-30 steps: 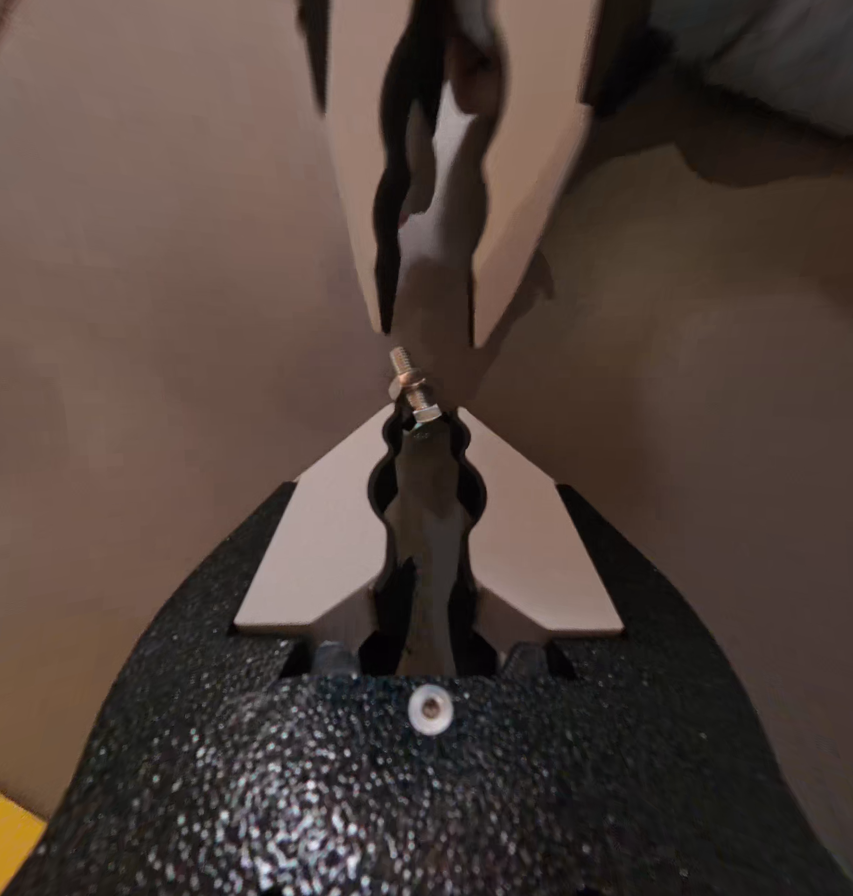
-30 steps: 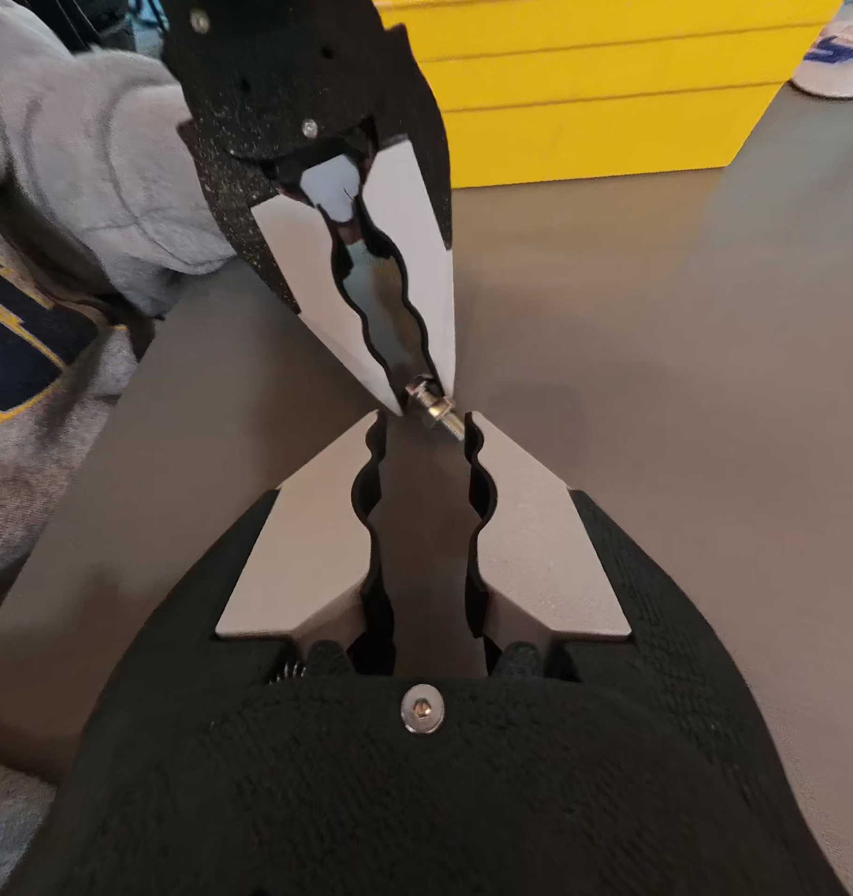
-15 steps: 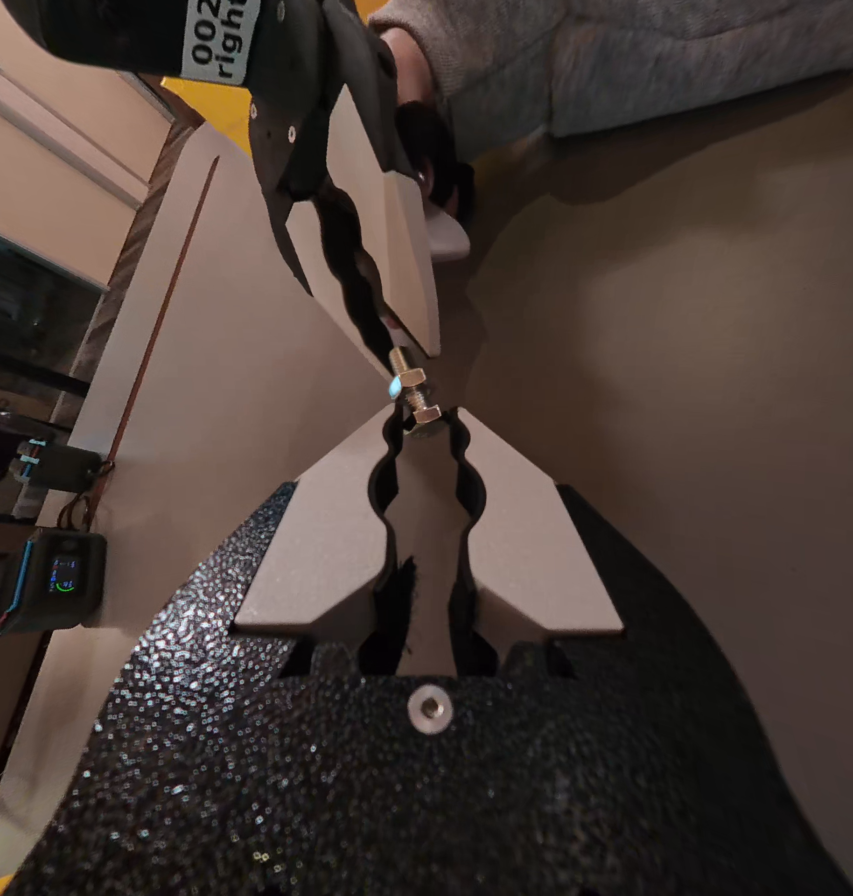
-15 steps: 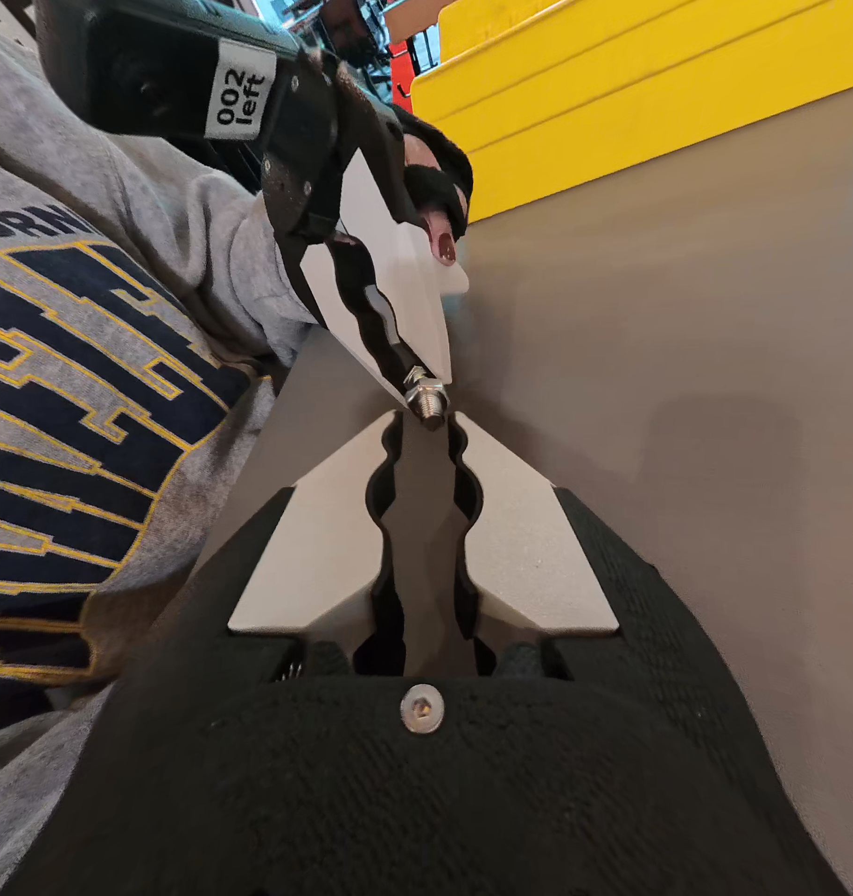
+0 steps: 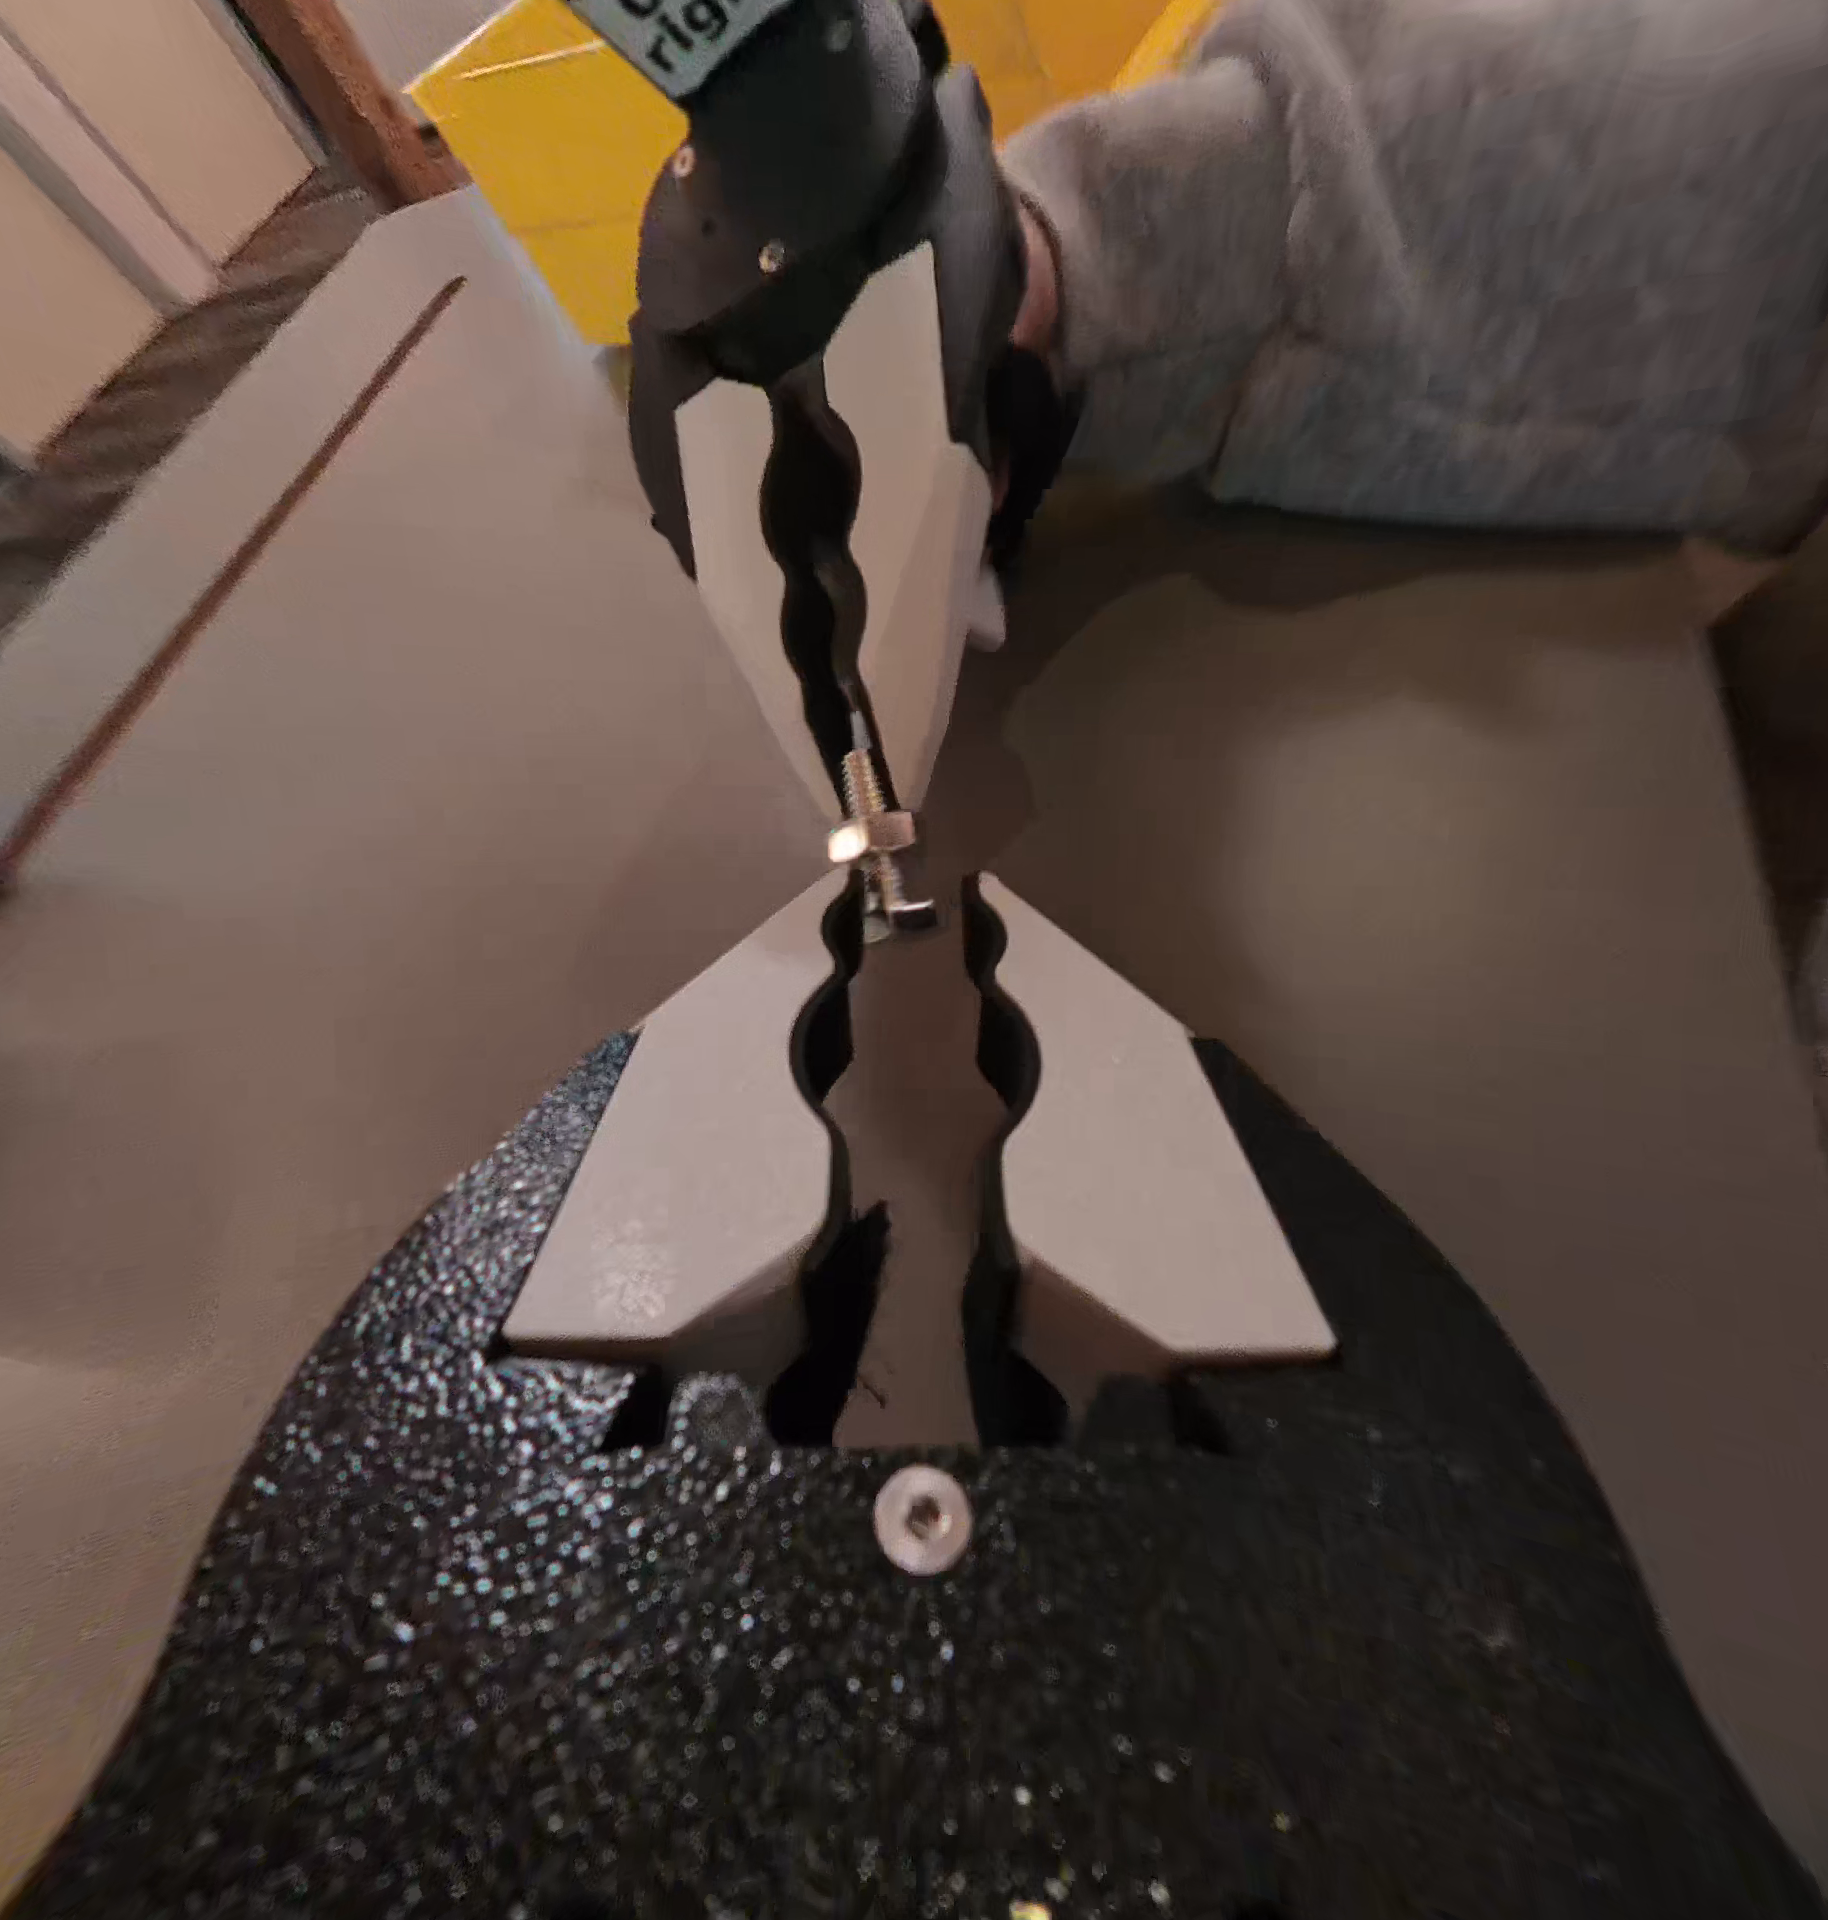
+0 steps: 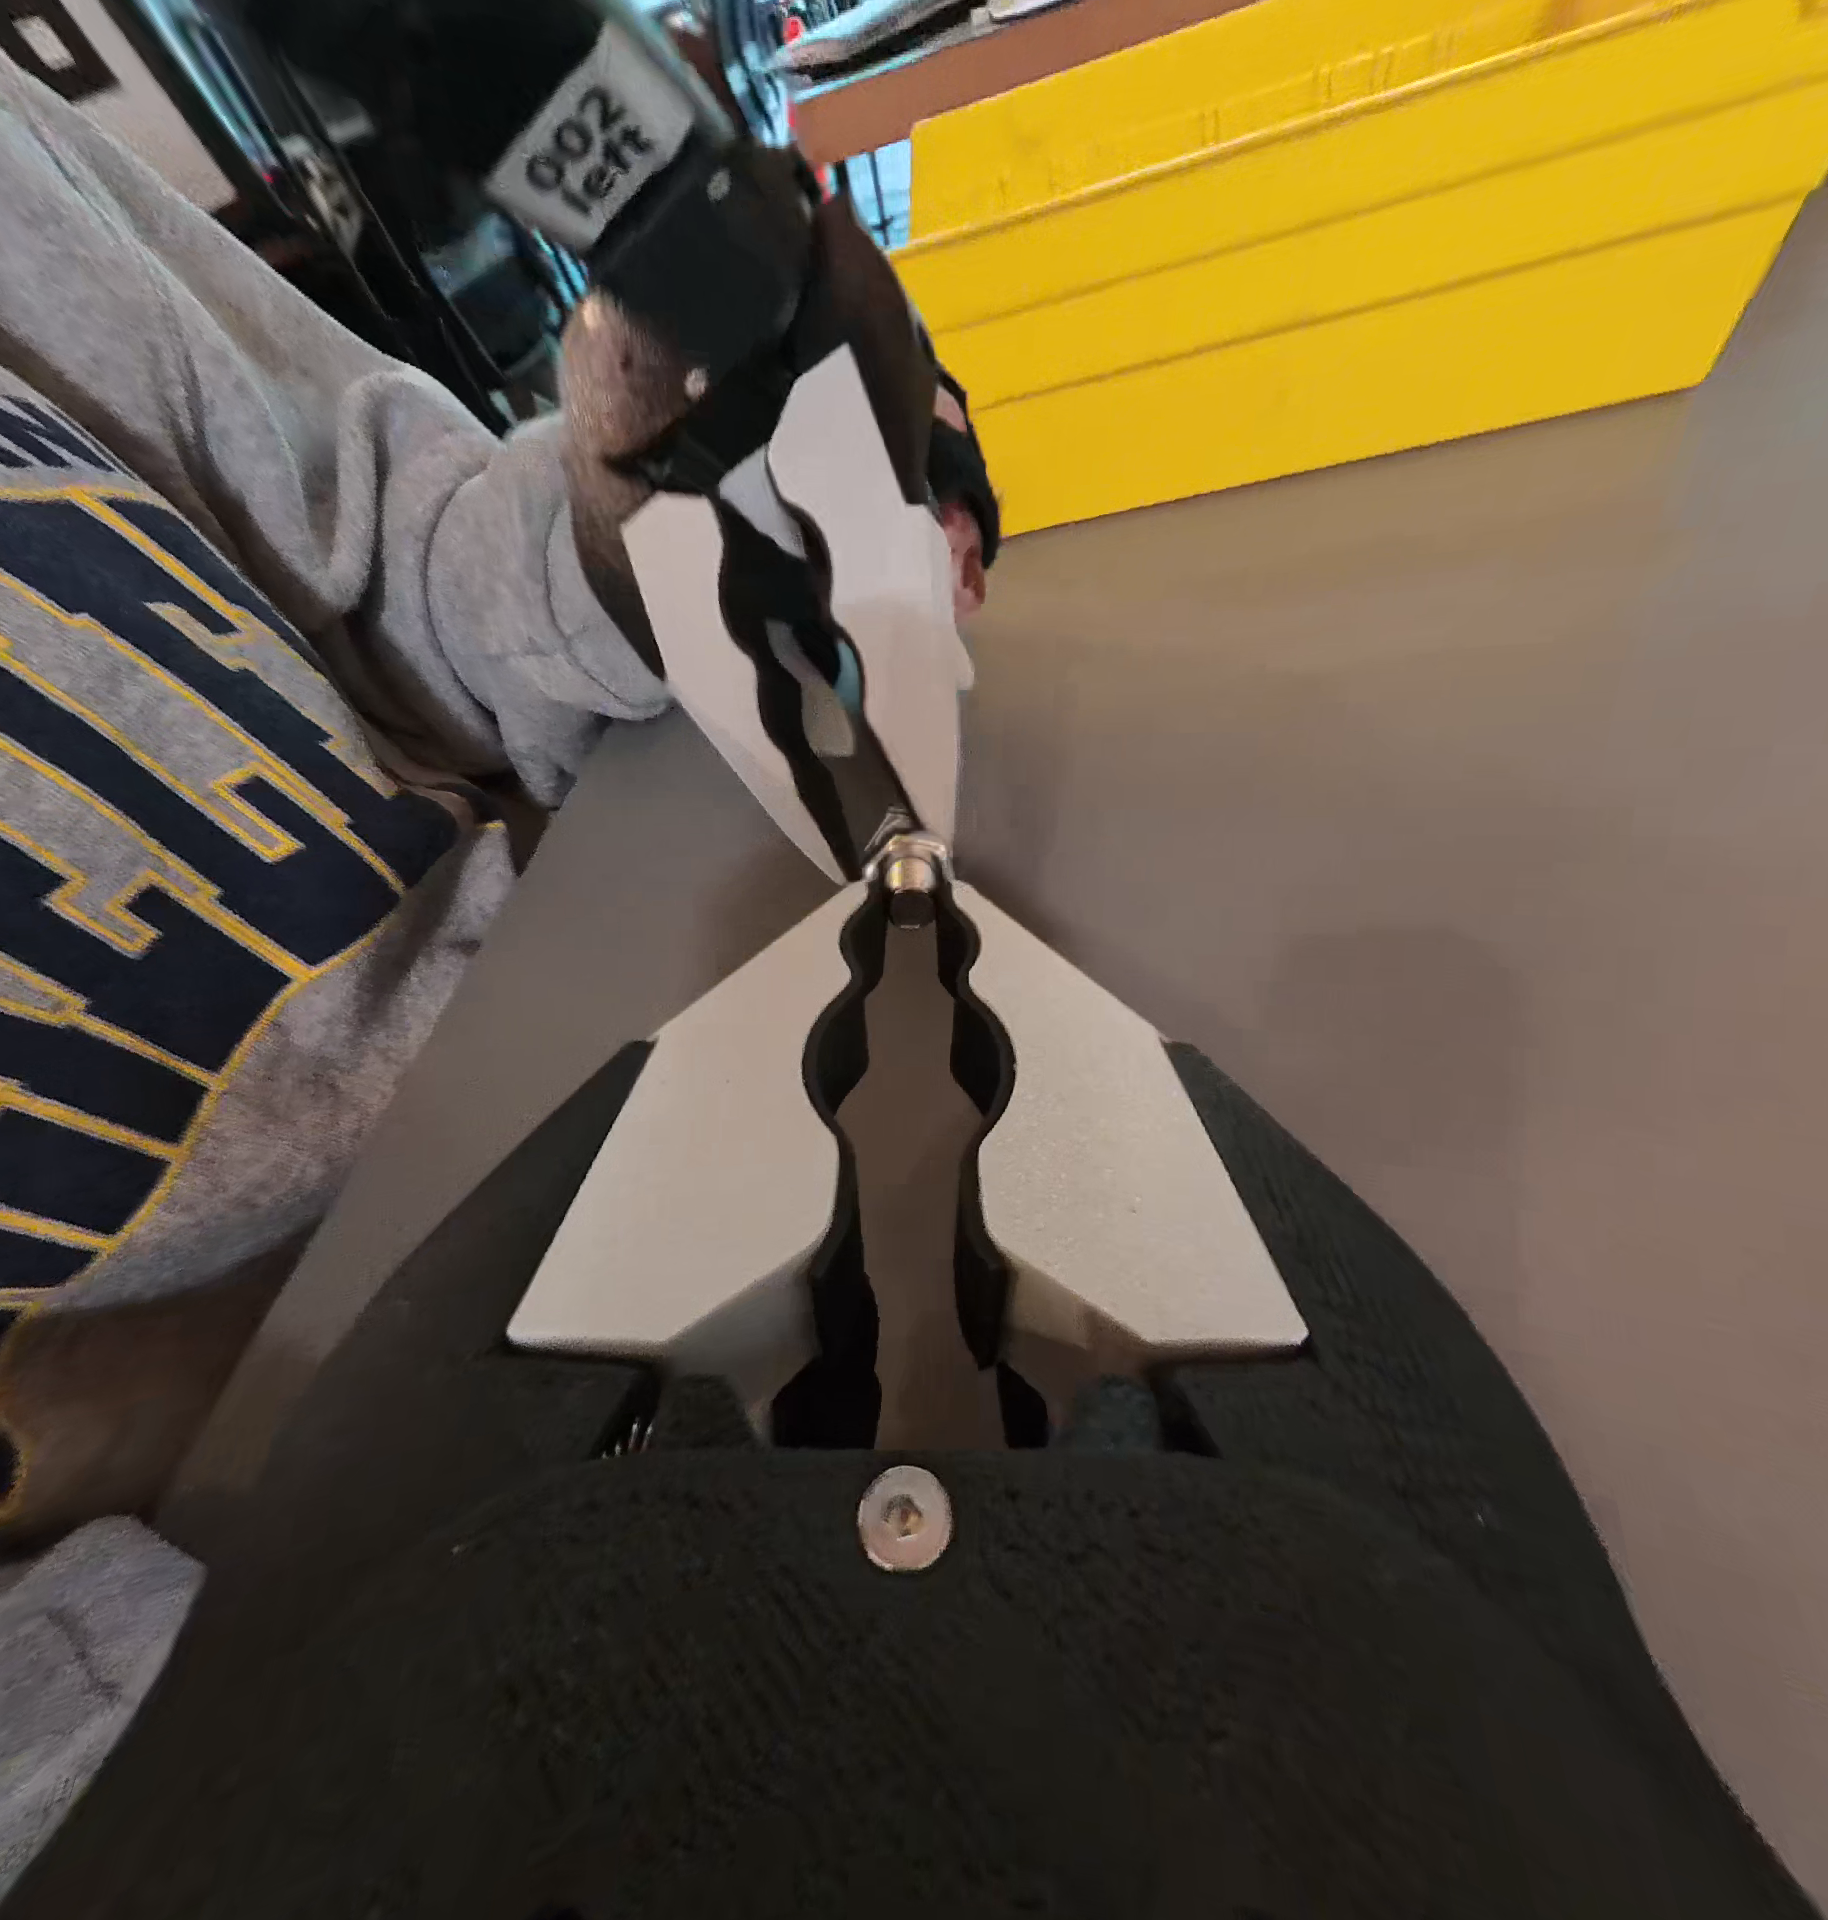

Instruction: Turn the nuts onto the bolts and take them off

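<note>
Grey-brown matte tabletop (image 6: 1409,831) filled most of both views, with a big yellow plastic bin (image 6: 1357,239) sitting at its far edge and a wall panel off behind in the left wrist view. We could see a person's grey sweatshirt with navy and yellow lettering (image 6: 162,779) pressed up against the table edge, sleeve (image 5: 1461,260) reaching in behind the far tool.

Our left gripper (image 5: 897,920), black speckled body with pale wavy-edged fingers, was narrowed down around the hex head of a small silver steel bolt (image 5: 882,868); the head sat at the tips, closer to the left finger, though we couldn't tell whether both fingers actually touched it. Our right gripper (image 6: 910,904), same build with a matte black body, was pinched in on the threaded end of that same bolt, tips touching it on both sides.

So the bolt was up in the air above the table, bridged between the two tools tip to tip. A small silver hex nut (image 5: 872,834) sat partway along the thread, between the head and the right tool's tips.
</note>
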{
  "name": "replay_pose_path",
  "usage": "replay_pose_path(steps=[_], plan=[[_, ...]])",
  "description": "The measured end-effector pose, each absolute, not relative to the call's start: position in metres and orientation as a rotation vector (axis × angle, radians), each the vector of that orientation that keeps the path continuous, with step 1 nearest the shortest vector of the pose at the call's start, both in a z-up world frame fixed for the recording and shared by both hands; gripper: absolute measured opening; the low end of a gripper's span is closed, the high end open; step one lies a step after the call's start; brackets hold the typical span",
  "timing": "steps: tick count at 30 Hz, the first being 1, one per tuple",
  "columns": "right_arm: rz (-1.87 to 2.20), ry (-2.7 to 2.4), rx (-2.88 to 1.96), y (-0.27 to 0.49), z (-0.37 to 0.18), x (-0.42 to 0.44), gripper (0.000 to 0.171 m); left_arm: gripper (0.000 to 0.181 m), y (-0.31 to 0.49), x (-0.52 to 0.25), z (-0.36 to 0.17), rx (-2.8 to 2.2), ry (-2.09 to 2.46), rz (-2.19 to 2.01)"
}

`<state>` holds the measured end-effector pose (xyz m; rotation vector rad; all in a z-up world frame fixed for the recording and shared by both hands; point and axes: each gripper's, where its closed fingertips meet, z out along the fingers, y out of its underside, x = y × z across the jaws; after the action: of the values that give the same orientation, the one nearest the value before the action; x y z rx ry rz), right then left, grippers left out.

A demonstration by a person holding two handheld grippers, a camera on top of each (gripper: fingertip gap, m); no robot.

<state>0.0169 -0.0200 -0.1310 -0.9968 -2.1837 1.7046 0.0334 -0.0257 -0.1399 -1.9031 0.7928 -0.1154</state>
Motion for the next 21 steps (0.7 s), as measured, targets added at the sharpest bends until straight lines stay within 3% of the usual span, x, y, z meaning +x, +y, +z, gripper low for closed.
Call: replay_pose_path(steps=[6, 13, 21], plan=[[1.652, -2.175, -0.850, -0.021, -0.125, 0.021, 0.008, 0.037, -0.027, 0.031, -0.123, -1.884, 0.551, -0.499], [1.662, -2.144, -0.816, -0.022, -0.117, 0.022, 0.008, 0.022, -0.027, 0.036, -0.131, -1.904, 0.634, -0.451], [1.676, -2.115, -0.830, -0.018, -0.116, 0.021, 0.008, 0.030, -0.019, 0.033, -0.130, -1.917, 0.609, -0.437]])
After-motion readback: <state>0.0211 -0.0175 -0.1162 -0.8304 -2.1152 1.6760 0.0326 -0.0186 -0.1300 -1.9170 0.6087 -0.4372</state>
